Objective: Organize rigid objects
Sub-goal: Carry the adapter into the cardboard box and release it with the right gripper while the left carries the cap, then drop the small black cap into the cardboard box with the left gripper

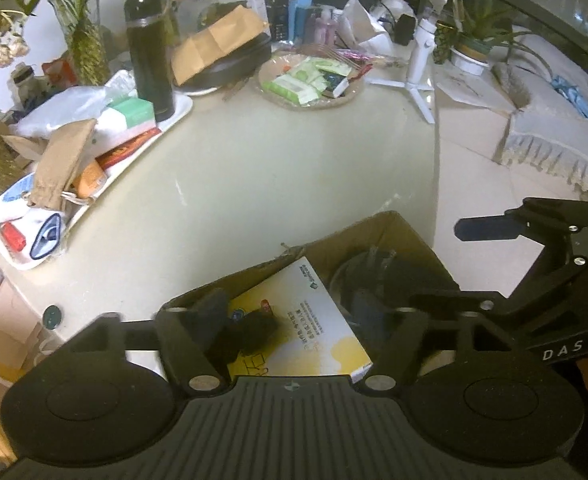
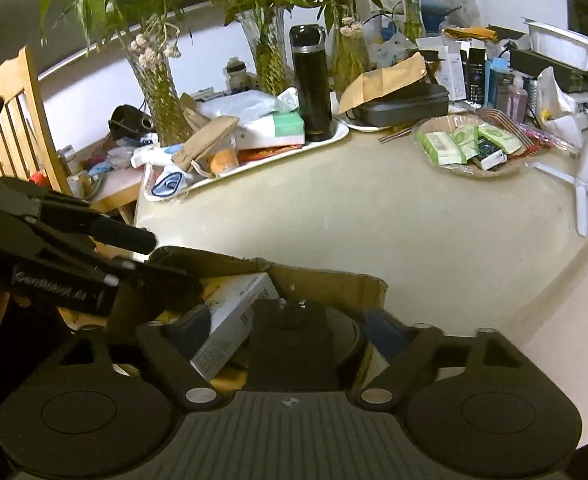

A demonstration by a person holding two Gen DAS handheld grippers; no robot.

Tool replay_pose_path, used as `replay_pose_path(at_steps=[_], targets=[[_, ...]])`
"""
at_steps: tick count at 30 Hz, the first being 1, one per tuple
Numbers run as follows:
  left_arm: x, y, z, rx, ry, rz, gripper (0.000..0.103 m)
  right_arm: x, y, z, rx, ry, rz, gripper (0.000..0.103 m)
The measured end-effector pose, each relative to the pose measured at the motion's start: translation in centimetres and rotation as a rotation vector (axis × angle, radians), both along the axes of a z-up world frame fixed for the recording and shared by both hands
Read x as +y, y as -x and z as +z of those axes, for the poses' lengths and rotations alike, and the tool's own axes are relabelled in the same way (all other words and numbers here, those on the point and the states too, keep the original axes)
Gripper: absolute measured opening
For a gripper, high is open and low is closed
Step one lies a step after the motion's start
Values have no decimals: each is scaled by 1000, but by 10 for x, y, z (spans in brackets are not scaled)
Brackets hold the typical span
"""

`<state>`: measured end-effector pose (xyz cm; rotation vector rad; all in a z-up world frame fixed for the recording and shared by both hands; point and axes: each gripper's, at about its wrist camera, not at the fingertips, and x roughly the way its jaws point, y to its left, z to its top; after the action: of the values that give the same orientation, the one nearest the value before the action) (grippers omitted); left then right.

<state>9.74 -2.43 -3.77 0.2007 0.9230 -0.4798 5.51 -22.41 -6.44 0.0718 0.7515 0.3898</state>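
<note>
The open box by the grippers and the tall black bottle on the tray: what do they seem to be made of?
The open box looks like plain brown corrugated cardboard: matte, with a torn, ragged flap edge. The tall black bottle looks like metal or hard plastic with a dark, semi-gloss coat; soft highlights run down its side, but the look alone does not settle which.

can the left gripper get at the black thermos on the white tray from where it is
Probably yes, with a long reach. The left gripper hangs open over the cardboard box, and bare tabletop lies between it and the black thermos. The thermos stands upright at the tray's near edge, though packets crowd its left side.
</note>
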Motion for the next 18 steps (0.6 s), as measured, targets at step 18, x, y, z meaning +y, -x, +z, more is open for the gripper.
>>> replay_pose_path(at_steps=[18], targets=[[17,40,-9,26,-32,136,103,3,25,-9,91,50,-12,103]])
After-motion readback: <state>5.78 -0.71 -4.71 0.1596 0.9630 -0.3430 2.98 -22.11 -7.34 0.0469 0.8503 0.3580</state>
